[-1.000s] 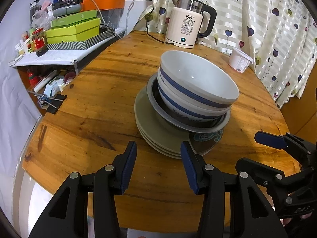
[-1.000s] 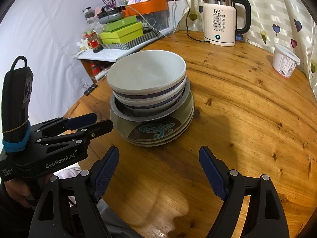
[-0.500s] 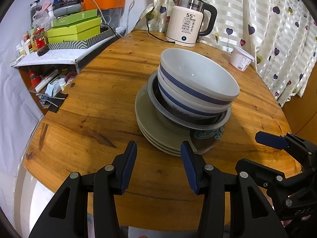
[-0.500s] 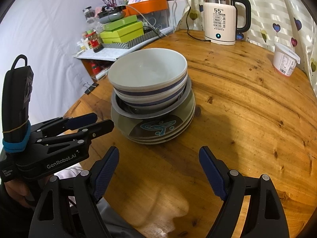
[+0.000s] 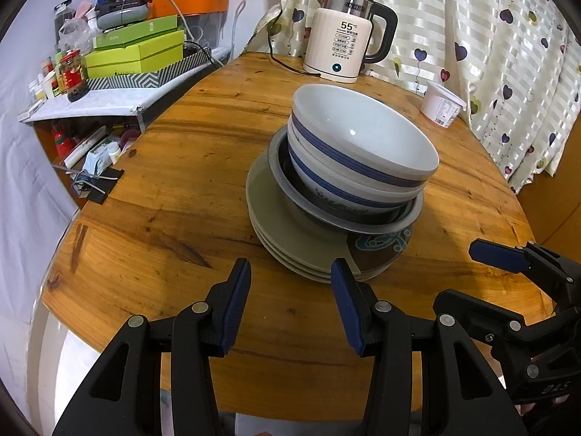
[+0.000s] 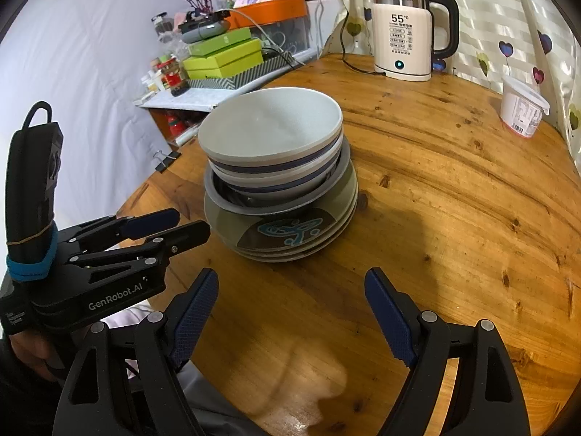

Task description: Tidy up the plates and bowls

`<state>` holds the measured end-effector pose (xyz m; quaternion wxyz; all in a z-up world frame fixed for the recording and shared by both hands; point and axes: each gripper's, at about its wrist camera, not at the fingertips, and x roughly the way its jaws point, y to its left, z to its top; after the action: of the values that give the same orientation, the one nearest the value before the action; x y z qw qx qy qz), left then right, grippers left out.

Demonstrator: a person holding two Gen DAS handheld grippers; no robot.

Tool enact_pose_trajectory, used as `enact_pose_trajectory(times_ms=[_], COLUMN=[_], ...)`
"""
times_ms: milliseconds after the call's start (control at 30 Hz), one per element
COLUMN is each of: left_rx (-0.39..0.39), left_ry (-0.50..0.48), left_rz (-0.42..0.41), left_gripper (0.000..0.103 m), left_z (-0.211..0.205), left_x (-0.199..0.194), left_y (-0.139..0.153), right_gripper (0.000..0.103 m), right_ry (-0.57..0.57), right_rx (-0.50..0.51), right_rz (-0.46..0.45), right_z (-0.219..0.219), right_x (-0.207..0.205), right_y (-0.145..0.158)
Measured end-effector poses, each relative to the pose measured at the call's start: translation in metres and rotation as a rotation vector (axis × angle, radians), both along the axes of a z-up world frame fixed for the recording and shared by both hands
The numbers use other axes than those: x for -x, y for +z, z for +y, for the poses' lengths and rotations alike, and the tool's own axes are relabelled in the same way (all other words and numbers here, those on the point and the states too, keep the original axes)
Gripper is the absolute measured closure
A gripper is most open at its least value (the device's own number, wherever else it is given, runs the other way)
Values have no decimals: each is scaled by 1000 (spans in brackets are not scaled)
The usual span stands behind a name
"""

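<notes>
One stack stands in the middle of the round wooden table [image 5: 152,218]. At the bottom lie several grey-green plates [image 5: 290,239], the top one with a blue swirl pattern [image 6: 290,229]. On them sits a grey shallow bowl [image 5: 348,218], then two nested white bowls with blue bands [image 5: 363,145], also seen in the right wrist view [image 6: 272,127]. My left gripper [image 5: 290,290] is open and empty, just in front of the plates' near rim. My right gripper [image 6: 290,312] is open and empty, a little short of the stack.
A white electric kettle [image 5: 345,47] with its cord stands at the table's far edge. A white plastic tub [image 5: 441,103] sits at the far right by the curtain. A cluttered shelf with green boxes [image 5: 134,54] stands to the left. The table's near edge is below both grippers.
Both grippers have drawn back a little from the stack, which now looks slightly farther away. Both stay open. The stack has not moved.
</notes>
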<state>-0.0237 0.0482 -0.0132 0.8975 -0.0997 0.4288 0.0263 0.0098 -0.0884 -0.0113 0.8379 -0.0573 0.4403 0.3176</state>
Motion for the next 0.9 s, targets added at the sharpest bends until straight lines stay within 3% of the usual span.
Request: enact_pose_trajectory(times_ms=[900], left_rx=[5], left_ry=[-3], left_rz=[5], left_gripper=[56], left_z=[-1], left_x=[5], left_y=[2], right_gripper=[20], right_ry=[5], right_rx=[5], right_rz=[-12], right_z=[3], right_x=[5], right_y=[7])
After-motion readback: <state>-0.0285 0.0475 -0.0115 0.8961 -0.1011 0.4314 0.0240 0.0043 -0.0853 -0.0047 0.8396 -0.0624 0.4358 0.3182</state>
